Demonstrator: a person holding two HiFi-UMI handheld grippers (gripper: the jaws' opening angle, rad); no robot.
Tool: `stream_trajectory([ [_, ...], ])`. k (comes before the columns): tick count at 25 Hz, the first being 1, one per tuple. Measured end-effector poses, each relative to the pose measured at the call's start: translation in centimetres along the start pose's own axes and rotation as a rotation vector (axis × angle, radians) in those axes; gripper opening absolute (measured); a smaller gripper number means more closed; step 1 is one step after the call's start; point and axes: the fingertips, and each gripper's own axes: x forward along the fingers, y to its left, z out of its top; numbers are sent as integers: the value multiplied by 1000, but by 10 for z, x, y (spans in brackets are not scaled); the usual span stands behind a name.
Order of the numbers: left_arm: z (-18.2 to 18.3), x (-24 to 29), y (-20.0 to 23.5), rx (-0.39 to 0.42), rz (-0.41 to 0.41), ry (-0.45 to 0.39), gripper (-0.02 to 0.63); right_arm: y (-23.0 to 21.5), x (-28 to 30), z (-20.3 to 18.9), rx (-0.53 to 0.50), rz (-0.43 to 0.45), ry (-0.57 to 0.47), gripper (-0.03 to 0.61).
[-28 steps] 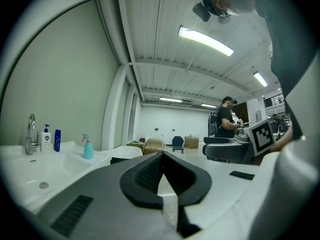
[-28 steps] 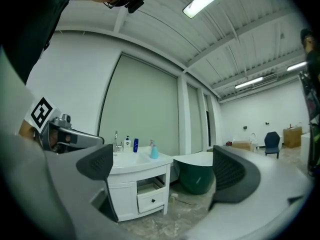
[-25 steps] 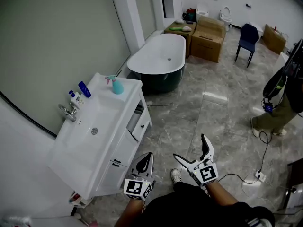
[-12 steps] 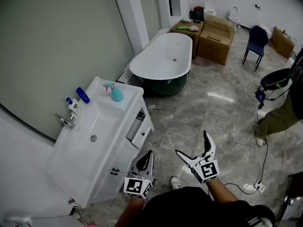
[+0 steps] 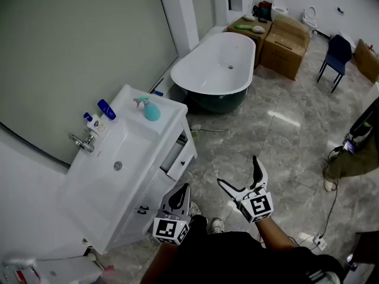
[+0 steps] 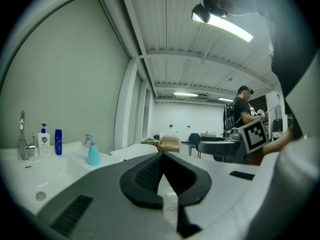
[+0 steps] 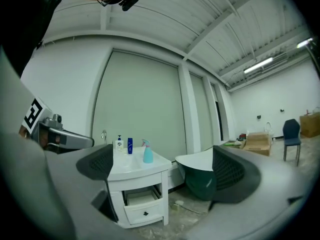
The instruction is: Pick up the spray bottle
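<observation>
We held our left gripper (image 5: 182, 191) pressed shut on nothing and our right gripper (image 5: 237, 171) spread wide, empty. The teal plastic spray bottle with a pink trigger (image 5: 152, 110) stood well apart from both, on the white vanity cabinet's (image 5: 172, 125) far corner.

the spray bottle (image 5: 151, 110) stood upright and free at the far end of the white bench (image 5: 169, 116), just past the basin (image 5: 121, 148). it had a rounded teal body, narrowing to a pink trigger head.
</observation>
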Motion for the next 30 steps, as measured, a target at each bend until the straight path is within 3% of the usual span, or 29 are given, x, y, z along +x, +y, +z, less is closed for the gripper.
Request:
stream_trajectory([
  [8,-2,31,63,-12,55,-10,-3,17,92,-2,4,86,-20,591],
  [15,21,54,133,-12,105,-27,-3,47,179,4,-7,213,-10,591],
  [30,42,80,269,-18,182,-44,-3,83,312,1,-12,284,40,591],
])
